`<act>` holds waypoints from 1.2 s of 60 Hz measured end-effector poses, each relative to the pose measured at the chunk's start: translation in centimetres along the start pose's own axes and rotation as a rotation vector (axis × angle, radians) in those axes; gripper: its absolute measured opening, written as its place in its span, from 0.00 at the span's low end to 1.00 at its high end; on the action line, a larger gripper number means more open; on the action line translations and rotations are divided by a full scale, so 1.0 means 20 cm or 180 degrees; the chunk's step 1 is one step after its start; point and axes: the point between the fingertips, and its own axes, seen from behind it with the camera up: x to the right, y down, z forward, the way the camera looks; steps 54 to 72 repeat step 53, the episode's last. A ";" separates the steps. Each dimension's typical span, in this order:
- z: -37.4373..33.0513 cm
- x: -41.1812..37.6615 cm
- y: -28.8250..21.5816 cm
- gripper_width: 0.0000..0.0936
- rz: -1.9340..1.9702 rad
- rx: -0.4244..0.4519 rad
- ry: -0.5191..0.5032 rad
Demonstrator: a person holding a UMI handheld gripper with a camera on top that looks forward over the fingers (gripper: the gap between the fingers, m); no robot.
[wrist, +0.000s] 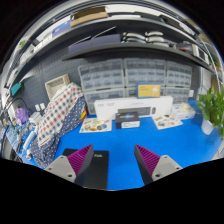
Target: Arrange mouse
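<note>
Mouse (97, 172): black body low between the fingers, close against the left pad (80, 158), with a gap to the right pad. Gripper (114, 152) fingers are spread apart, not pinching. A checked cloth (55, 120) is draped at far left. Blue bench (115, 140) lies ahead; beyond it are white drawer units (125, 103). A green plant (212, 110) stands at far right.

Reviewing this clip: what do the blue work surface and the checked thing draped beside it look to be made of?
Blue work surface: probably a soft mat, uniform matte blue without glare. Checked cover: woven fabric, since it drapes in folds with a small check pattern. The gripper hangs open above the mat, holding nothing.
</note>
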 end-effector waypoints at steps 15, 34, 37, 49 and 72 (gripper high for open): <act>-0.38 0.55 -0.14 0.89 0.0001 0.0221 0.0092; -0.53 0.93 -0.05 0.88 -0.0119 0.0186 0.0313; -0.53 0.96 -0.03 0.88 -0.0112 0.0173 0.0343; -0.53 1.01 0.05 0.88 -0.0152 0.0088 0.0386; -0.52 1.02 0.07 0.88 -0.0156 0.0058 0.0387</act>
